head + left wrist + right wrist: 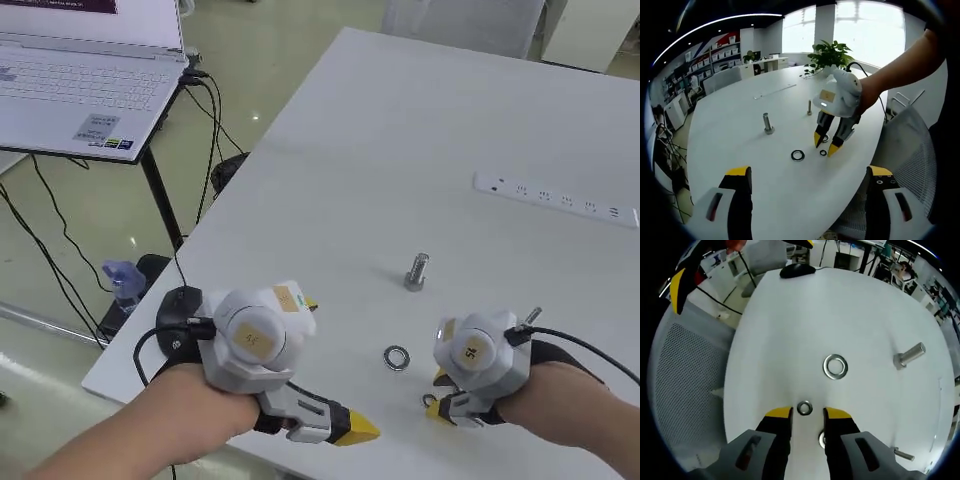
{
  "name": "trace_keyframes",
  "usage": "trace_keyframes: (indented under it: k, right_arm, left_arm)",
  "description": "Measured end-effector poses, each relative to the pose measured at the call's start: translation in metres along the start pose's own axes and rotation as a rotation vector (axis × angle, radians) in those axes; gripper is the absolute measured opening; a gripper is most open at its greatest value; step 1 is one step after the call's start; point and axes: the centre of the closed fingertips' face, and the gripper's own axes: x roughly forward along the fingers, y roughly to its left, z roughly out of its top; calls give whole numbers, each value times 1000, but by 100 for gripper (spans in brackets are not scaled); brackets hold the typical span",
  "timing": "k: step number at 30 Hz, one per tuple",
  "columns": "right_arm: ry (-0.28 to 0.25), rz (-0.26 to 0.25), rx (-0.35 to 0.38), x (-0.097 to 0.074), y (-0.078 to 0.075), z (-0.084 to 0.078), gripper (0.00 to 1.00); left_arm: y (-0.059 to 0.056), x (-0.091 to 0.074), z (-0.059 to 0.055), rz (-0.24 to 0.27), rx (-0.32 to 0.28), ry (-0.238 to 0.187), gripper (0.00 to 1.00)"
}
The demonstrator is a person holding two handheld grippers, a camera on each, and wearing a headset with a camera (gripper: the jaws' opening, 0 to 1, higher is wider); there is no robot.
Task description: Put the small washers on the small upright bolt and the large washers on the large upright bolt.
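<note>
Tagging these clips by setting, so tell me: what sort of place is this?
Probably an open-plan office or meeting area: a big white table, a laptop on a stand beside it, a power strip on the table, and a potted plant by bright windows.

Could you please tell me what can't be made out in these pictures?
- Head view: the small bolt is mostly hidden behind the right tool; only its top shows.
- Head view: the small washer at that tool's tips is tiny and partly covered.
- Right gripper view: a second small washer is partly hidden by one jaw.
</note>
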Motion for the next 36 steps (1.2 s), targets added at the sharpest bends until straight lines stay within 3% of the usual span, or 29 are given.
trace_keyframes:
  k: [8, 19, 22, 36]
  right_arm:
    - [25, 9, -39, 1, 2, 1, 24]
    - [133, -1, -104, 2, 7, 0, 15]
    - [145, 6, -66, 3, 4, 0, 14]
    - [71, 43, 35, 0, 3, 1, 12]
  left_arm:
    - [1, 1, 1, -3, 2, -1, 94]
    - [2, 2, 1, -4, 4, 3, 93]
    - [2, 2, 0, -3, 3, 6, 93]
    - [3, 6, 2, -8, 8, 14, 91]
